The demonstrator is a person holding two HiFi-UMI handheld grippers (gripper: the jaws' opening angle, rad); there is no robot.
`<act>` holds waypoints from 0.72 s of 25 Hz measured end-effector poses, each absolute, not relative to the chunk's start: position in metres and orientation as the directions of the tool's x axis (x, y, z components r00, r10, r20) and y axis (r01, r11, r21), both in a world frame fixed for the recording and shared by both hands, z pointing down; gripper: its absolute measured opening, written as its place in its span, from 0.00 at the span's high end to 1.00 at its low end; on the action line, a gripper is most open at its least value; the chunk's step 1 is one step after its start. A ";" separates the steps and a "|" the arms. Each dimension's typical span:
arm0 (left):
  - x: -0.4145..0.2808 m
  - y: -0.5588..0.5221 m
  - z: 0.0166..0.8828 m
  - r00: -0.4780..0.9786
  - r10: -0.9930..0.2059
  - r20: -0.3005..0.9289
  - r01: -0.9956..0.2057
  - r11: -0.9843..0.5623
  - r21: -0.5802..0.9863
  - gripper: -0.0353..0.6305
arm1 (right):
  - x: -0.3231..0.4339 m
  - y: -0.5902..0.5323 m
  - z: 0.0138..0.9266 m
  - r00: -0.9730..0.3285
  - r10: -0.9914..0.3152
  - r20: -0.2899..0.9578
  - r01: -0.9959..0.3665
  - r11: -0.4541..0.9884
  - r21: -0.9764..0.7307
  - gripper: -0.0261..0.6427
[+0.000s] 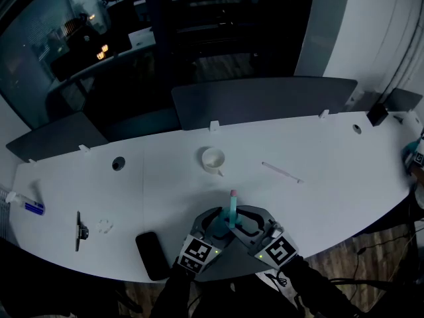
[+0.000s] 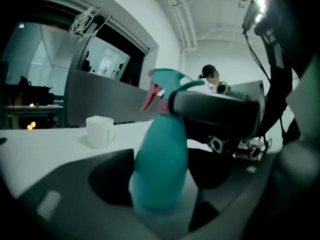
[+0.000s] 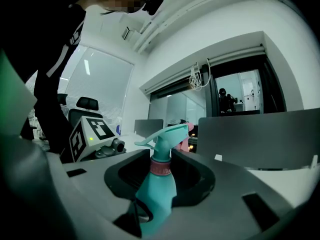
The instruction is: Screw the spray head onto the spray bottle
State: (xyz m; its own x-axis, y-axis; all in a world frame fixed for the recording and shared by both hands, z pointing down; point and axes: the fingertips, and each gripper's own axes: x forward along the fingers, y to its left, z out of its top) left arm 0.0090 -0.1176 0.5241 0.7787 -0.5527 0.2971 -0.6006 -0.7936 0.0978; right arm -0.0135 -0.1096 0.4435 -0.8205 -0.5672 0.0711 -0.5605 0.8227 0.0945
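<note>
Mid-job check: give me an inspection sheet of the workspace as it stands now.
Surface: white curved table, two round grommet holes.
Job's things: teal plastic spray bottle upright near front edge; teal spray head with pink trigger on its neck, tightness unclear.
Clutter: white mug, thin white stick, black phone, dark hand tool, blue-and-white marker.
Grippers: left gripper closed on the bottle's body; right gripper closed at its pink collar.
Cables: white cord bundle hanging on window frame.
Surroundings: grey divider panels, dark glass-walled office behind.
</note>
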 end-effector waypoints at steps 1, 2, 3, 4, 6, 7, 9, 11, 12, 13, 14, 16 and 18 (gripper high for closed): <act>0.008 -0.117 0.524 0.773 -0.564 0.290 -0.609 -0.788 0.088 0.44 | -0.013 -0.110 0.444 -0.818 -0.571 0.068 -0.564 0.820 0.095 0.76; 0.008 -0.118 0.524 0.753 -0.596 0.279 -0.637 -0.767 0.079 0.44 | -0.013 -0.110 0.444 -0.815 -0.576 0.067 -0.569 0.817 0.098 0.76; 0.006 -0.118 0.524 0.718 -0.643 0.267 -0.680 -0.730 0.068 0.44 | -0.013 -0.110 0.444 -0.810 -0.583 0.065 -0.575 0.811 0.102 0.76; 0.005 -0.119 0.523 0.666 -0.699 0.260 -0.732 -0.679 0.049 0.44 | -0.013 -0.110 0.444 -0.804 -0.591 0.063 -0.584 0.805 0.105 0.76; 0.003 -0.118 0.522 0.522 -0.812 0.261 -0.838 -0.545 -0.018 0.44 | -0.014 -0.109 0.444 -0.795 -0.604 0.054 -0.598 0.796 0.093 0.76; 0.002 -0.116 0.523 0.444 -0.856 0.266 -0.880 -0.473 -0.051 0.44 | -0.015 -0.108 0.444 -0.795 -0.605 0.049 -0.600 0.796 0.083 0.76; 0.003 -0.113 0.525 0.341 -0.900 0.272 -0.922 -0.377 -0.091 0.44 | -0.015 -0.106 0.443 -0.802 -0.595 0.042 -0.591 0.802 0.080 0.76; 0.003 -0.110 0.530 0.349 -0.891 0.292 -0.909 -0.398 -0.128 0.44 | -0.014 -0.106 0.444 -0.808 -0.588 0.046 -0.582 0.808 0.091 0.76; 0.003 -0.109 0.530 0.381 -0.876 0.296 -0.891 -0.434 -0.137 0.44 | -0.014 -0.106 0.444 -0.809 -0.586 0.051 -0.580 0.809 0.093 0.76; 0.001 -0.109 0.529 0.423 -0.859 0.288 -0.873 -0.472 -0.124 0.44 | -0.015 -0.107 0.444 -0.811 -0.582 0.056 -0.577 0.812 0.092 0.76; -0.002 -0.109 0.528 0.470 -0.839 0.275 -0.856 -0.509 -0.092 0.42 | -0.015 -0.107 0.445 -0.814 -0.578 0.060 -0.572 0.815 0.092 0.76; -0.006 -0.109 0.522 0.585 -0.771 0.254 -0.797 -0.604 0.002 0.40 | -0.016 -0.107 0.445 -0.821 -0.567 0.061 -0.561 0.822 0.094 0.76; -0.002 -0.108 0.505 0.726 -0.655 0.208 -0.685 -0.717 0.132 0.41 | -0.015 -0.108 0.444 -0.827 -0.559 0.057 -0.552 0.828 0.099 0.76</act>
State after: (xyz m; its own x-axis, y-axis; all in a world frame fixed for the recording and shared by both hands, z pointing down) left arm -0.0024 -0.1081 0.5054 0.7262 -0.6554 0.2076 -0.6847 -0.7168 0.1320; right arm -0.0150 -0.1076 0.4438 -0.8273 -0.5589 0.0566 -0.5523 0.8277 0.0994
